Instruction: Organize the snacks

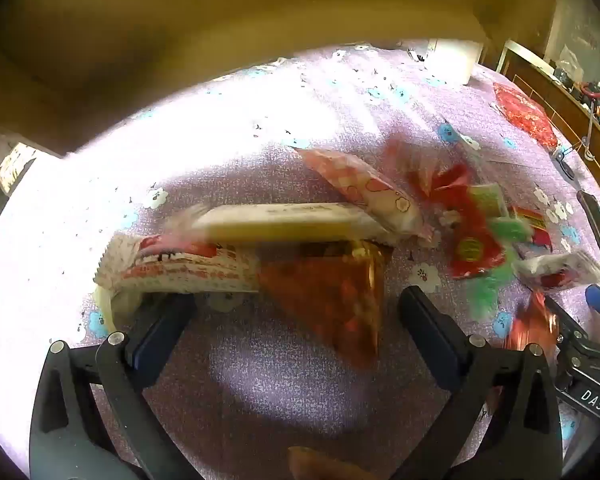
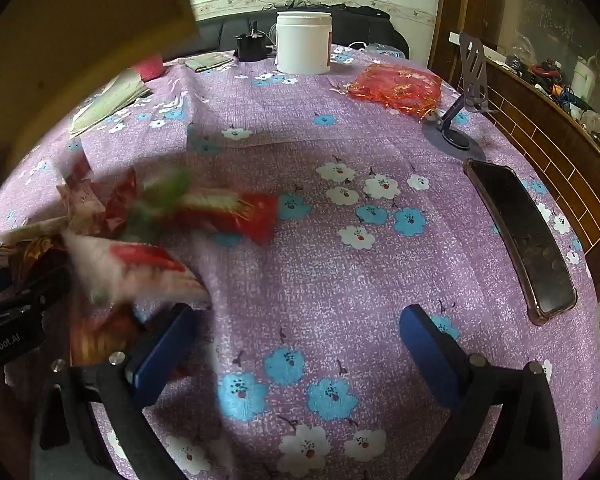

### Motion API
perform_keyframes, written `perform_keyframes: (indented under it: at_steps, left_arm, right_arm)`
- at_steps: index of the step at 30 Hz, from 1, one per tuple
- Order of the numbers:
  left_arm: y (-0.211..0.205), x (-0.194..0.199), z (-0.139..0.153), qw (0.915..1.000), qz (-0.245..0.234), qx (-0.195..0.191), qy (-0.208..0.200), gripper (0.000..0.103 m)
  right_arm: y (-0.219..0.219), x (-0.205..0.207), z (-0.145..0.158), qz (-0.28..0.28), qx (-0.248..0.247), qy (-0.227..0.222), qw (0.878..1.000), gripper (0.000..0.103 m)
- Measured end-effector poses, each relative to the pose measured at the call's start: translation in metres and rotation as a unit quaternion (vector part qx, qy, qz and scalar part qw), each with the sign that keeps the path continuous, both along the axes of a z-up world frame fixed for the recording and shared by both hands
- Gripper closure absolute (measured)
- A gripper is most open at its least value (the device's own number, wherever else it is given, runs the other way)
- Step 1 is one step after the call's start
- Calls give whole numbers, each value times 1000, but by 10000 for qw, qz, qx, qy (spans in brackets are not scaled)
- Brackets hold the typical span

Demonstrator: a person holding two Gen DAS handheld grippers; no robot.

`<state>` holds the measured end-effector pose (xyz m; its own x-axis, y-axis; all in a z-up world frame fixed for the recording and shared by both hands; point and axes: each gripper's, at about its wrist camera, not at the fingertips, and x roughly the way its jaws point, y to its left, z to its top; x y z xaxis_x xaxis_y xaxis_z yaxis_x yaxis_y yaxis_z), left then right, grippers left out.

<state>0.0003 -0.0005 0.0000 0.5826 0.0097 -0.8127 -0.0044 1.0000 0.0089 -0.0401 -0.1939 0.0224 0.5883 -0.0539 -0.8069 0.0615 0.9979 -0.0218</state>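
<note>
Several snack packets lie in a blurred heap on the purple flowered tablecloth (image 2: 340, 280). In the left wrist view I see a cream bar (image 1: 284, 222), a pink-and-white packet (image 1: 364, 188), a red-and-white packet (image 1: 172, 266), a brown triangular packet (image 1: 332, 296) and red-and-green packets (image 1: 476, 232). My left gripper (image 1: 296, 320) is open, its jaws on either side of the brown packet. In the right wrist view a red packet (image 2: 244, 212) and a white-and-red packet (image 2: 140, 268) lie to the left. My right gripper (image 2: 300, 332) is open and empty over bare cloth.
A large cardboard box (image 2: 80, 20) looms blurred at the upper left. A white tub (image 2: 303, 42), a red plastic bag (image 2: 396, 88), a phone stand (image 2: 466, 96) and a phone (image 2: 520, 240) lie at the back and right. Papers (image 2: 108, 104) lie far left.
</note>
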Motion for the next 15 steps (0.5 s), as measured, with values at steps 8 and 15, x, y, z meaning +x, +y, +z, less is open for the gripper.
perform_keyframes:
  at_steps: [8,15]
  left_arm:
    - [-5,4,0,10000,0,-4,5,0]
    - [-1,-1,0,10000,0,-30,-39,0]
  right_arm:
    - [0,0,0,0,18,14,10000,0]
    - [0,0,0,0,21,16,10000,0]
